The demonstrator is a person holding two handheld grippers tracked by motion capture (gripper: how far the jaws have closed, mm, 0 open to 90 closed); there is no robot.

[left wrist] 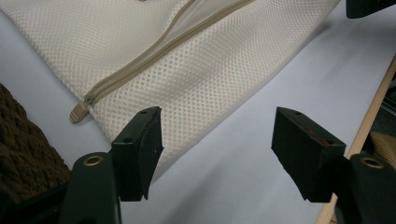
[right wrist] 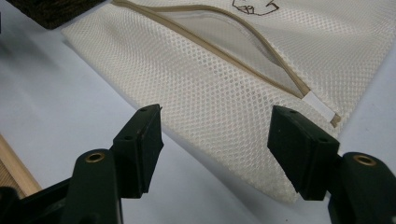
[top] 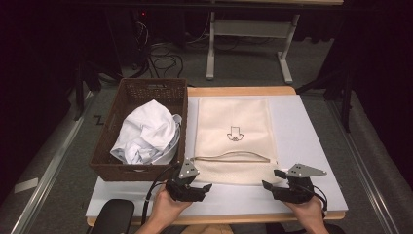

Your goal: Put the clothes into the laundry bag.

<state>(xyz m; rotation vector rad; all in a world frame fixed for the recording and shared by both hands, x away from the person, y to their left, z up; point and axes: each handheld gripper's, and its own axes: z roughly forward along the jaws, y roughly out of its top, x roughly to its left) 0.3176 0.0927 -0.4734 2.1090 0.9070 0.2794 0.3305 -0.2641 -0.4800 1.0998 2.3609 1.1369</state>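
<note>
A cream mesh laundry bag [top: 234, 141] lies flat on the pale mat, its tan zipper [top: 231, 157] partly open near the front end. A brown wicker basket [top: 127, 97] on the left holds a crumpled white garment [top: 148, 134]. My left gripper [top: 208, 187] hovers open just off the bag's front left corner [left wrist: 154, 112], nothing between its jaws. My right gripper [top: 268, 181] stands open at the front right corner, where the mesh bag [right wrist: 243, 107] lies under its jaws. The zipper [right wrist: 261, 39] gapes in the right gripper view, and the zipper end [left wrist: 79, 111] shows in the left one.
The pale mat [top: 316, 141] covers a wooden table with its front edge [top: 219, 219] near my hands. A dark round object [top: 113, 217] sits at the front left. Table legs and cables stand on the floor beyond.
</note>
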